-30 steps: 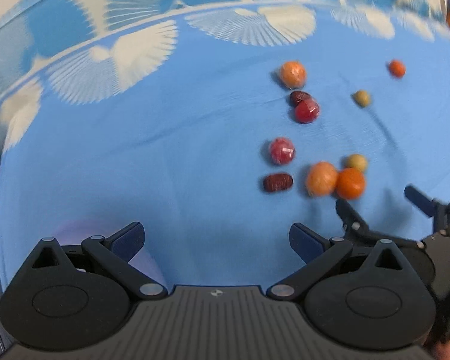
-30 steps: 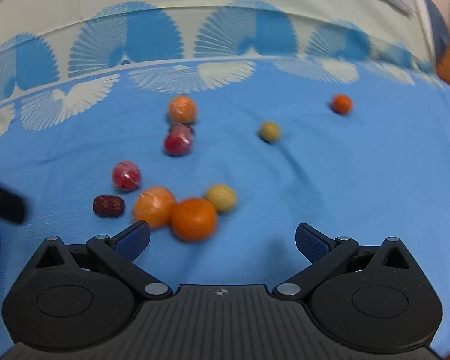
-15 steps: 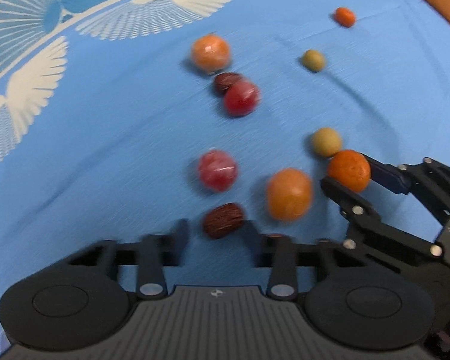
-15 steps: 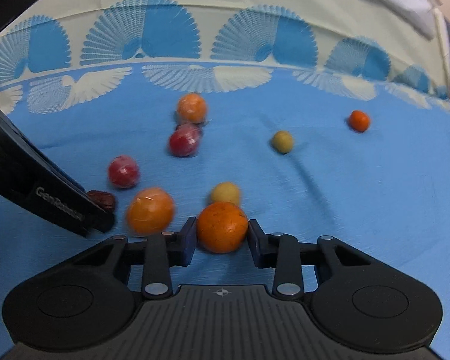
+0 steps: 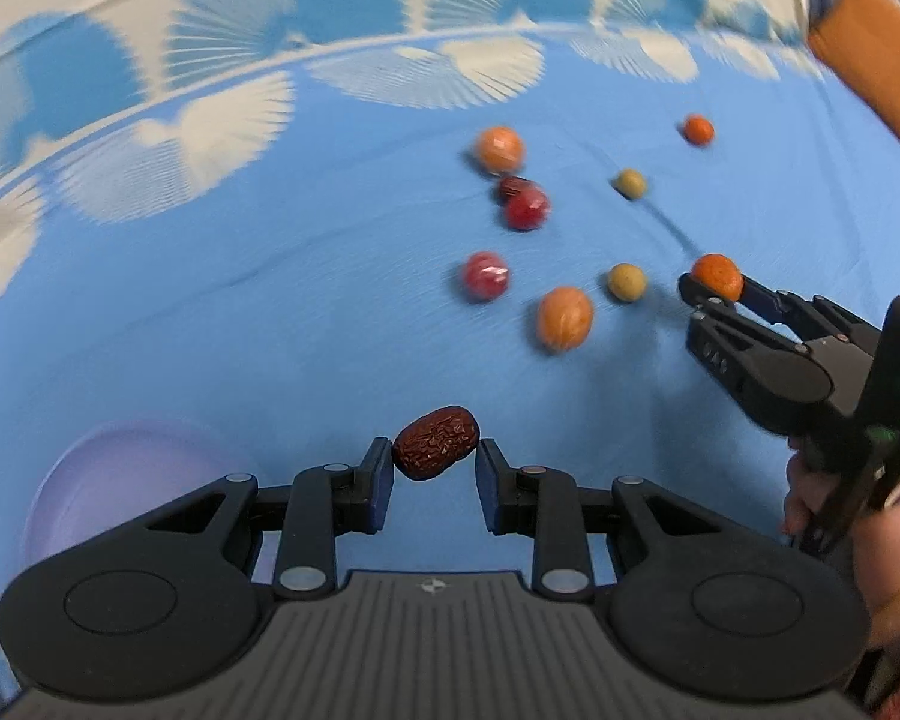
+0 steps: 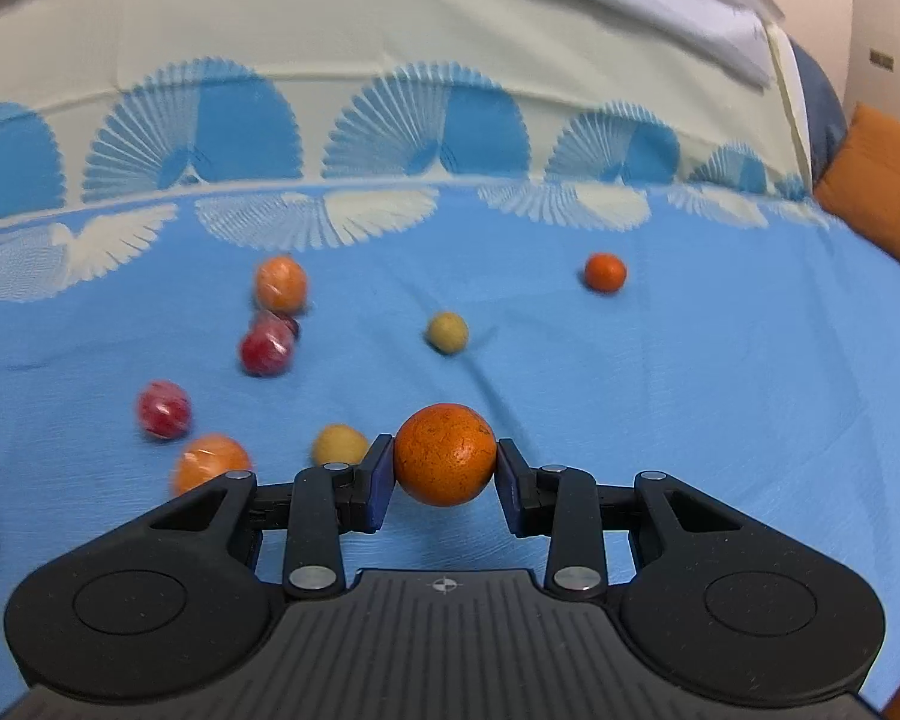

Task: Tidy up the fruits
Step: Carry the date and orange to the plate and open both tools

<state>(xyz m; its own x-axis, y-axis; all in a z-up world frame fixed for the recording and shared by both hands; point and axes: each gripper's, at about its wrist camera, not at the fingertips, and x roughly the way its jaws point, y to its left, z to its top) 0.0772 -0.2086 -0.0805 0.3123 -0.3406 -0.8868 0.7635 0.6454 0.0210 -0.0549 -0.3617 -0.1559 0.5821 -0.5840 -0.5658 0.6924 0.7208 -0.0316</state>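
A wrinkled dark red date point(image 5: 435, 441) is sitting between the left gripper's point(image 5: 433, 461) fingers, above the blue patterned cloth point(image 5: 270, 312). A shallow lilac plastic bowl point(image 5: 108, 480) is lying to its left. Round orange, red and yellowish fruits point(image 5: 565, 317) are lying scattered farther back, with the right gripper point(image 6: 444, 468) beside them clasping a round orange fruit point(image 6: 444, 455).

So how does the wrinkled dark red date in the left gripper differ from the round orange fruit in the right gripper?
The wrinkled dark red date is oblong; the round orange fruit is a ball. The date's skin is deeply creased, the orange fruit's only finely speckled. The date looks smaller between its pads than the orange fruit between its own. Both are clamped at the fingertips, date in the left gripper, orange fruit in the right gripper.
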